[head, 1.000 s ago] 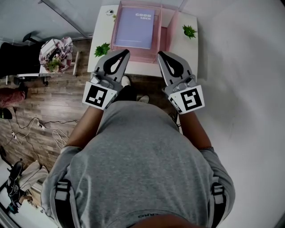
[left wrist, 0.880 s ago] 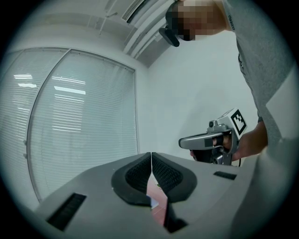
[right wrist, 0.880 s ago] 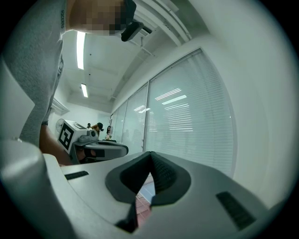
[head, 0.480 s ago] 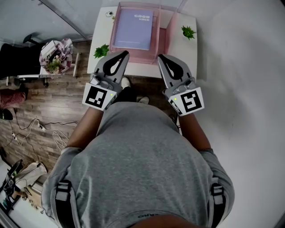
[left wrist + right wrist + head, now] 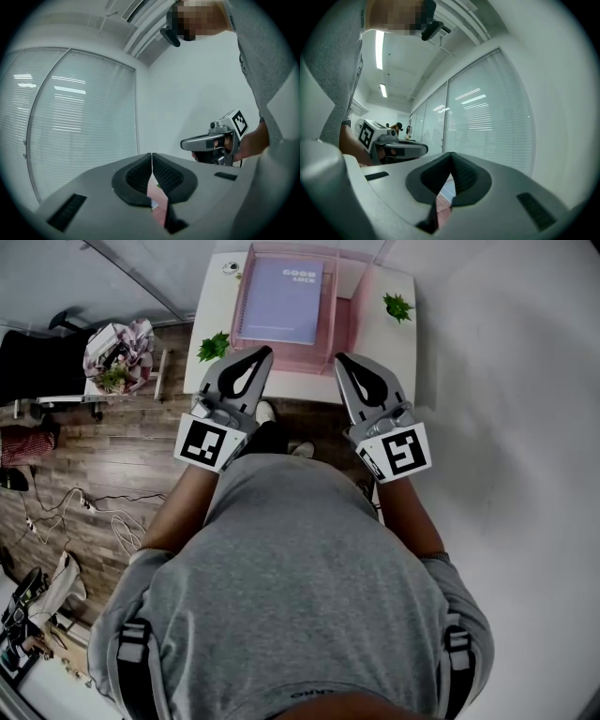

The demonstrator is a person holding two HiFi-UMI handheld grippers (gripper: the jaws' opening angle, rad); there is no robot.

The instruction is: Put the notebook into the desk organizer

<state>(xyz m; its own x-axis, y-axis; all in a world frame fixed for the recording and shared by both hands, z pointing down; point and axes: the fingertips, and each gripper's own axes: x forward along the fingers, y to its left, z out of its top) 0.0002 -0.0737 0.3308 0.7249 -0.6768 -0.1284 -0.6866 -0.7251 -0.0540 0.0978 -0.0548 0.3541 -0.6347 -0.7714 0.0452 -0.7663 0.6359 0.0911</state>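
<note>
In the head view a lilac notebook [image 5: 282,301] lies inside the pink desk organizer [image 5: 343,324] on a white desk [image 5: 212,315]. My left gripper [image 5: 263,352] is held near the desk's front edge, left of the organizer's front, jaws shut and empty. My right gripper [image 5: 340,358] hangs level with it on the right, also shut with nothing in it. In the left gripper view the left gripper [image 5: 152,154] shows its pads touching, and the right gripper [image 5: 183,145] appears beyond. In the right gripper view the right gripper [image 5: 451,153] has its jaws pressed together.
Two small green plants [image 5: 214,345] [image 5: 397,306] stand on the desk at either side of the organizer. A wood floor with cables [image 5: 75,507] lies to the left, a white wall [image 5: 525,427] to the right. Glass partitions with blinds [image 5: 79,117] face the grippers.
Both grippers have stayed almost still; the right one drifted slightly right. The notebook and organizer have not moved.
</note>
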